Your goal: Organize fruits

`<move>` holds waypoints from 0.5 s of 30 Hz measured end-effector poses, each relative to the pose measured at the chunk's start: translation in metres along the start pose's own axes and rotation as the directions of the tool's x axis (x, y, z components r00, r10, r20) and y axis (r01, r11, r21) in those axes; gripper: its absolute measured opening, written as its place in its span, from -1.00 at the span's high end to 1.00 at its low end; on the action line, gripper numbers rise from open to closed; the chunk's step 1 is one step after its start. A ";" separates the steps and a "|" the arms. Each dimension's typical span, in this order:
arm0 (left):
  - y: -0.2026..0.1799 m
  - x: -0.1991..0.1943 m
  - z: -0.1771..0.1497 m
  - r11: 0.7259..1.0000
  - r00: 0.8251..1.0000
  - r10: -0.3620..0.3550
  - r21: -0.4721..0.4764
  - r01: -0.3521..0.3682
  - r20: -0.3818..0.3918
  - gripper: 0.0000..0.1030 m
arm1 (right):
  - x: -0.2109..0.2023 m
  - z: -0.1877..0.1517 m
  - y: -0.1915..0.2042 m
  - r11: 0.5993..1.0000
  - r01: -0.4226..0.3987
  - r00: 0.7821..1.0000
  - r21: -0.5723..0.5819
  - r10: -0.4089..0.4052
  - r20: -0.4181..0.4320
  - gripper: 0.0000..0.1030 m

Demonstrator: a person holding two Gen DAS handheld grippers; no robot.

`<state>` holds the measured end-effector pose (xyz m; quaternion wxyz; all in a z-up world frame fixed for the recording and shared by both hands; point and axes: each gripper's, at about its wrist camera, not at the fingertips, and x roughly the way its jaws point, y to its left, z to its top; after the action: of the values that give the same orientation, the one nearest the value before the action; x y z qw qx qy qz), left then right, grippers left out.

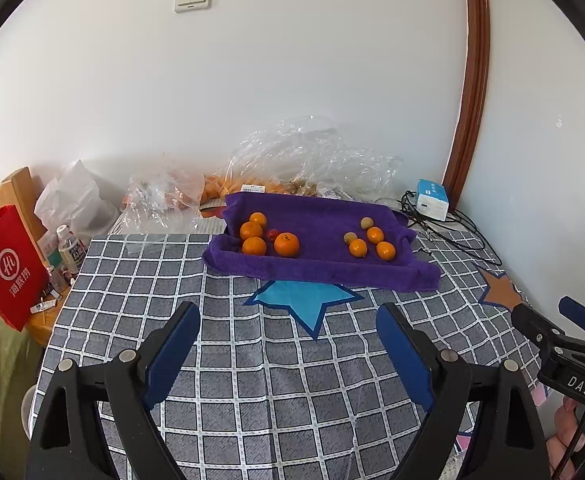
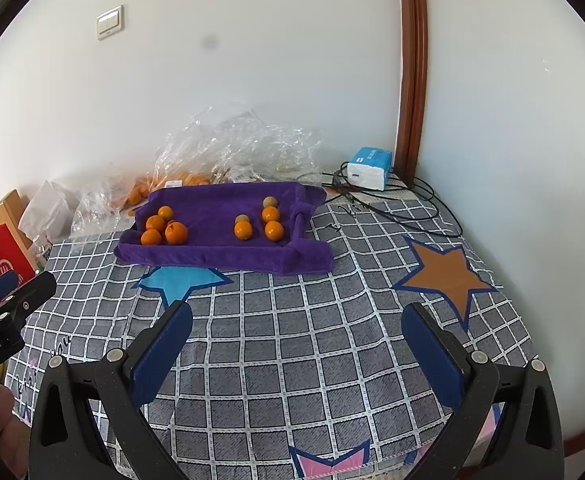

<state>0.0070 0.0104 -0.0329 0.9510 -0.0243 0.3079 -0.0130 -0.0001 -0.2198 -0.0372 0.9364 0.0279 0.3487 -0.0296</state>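
A purple towel-covered tray [image 1: 316,268] sits at the back of the checked table; it also shows in the right wrist view [image 2: 212,256]. Its left side holds several oranges [image 1: 286,244] and a small red fruit [image 1: 272,235]. Its right side holds three smaller oranges [image 1: 375,235] and two brownish round fruits [image 1: 366,223]. The same groups show in the right wrist view, left group [image 2: 176,233] and right group [image 2: 274,231]. My left gripper [image 1: 288,320] is open and empty, well short of the tray. My right gripper [image 2: 297,322] is open and empty too.
Clear plastic bags [image 1: 312,156] with more fruit lie behind the tray by the wall. A white-blue tissue pack [image 1: 433,199] and black cables [image 2: 392,208] sit at the back right. A red paper bag [image 1: 6,268] and a bottle [image 1: 70,248] stand off the table's left edge.
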 end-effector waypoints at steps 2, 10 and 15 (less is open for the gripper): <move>0.000 -0.001 0.000 1.000 1.000 0.001 0.000 -0.001 0.001 -0.74 | 0.000 0.000 0.001 1.000 0.001 1.000 0.000 -0.001 0.001 -0.99; 0.002 -0.001 0.000 1.000 1.000 -0.002 -0.004 0.002 0.000 -0.74 | -0.001 0.000 0.000 1.000 0.003 1.000 0.005 -0.003 -0.002 -0.99; 0.002 -0.001 0.000 1.000 1.000 -0.001 -0.004 0.001 0.000 -0.74 | -0.001 0.000 -0.002 1.000 0.001 1.000 0.009 -0.001 0.001 -0.99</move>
<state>0.0065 0.0125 -0.0320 0.9510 -0.0262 0.3077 -0.0129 -0.0014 -0.2216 -0.0363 0.9363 0.0321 0.3483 -0.0318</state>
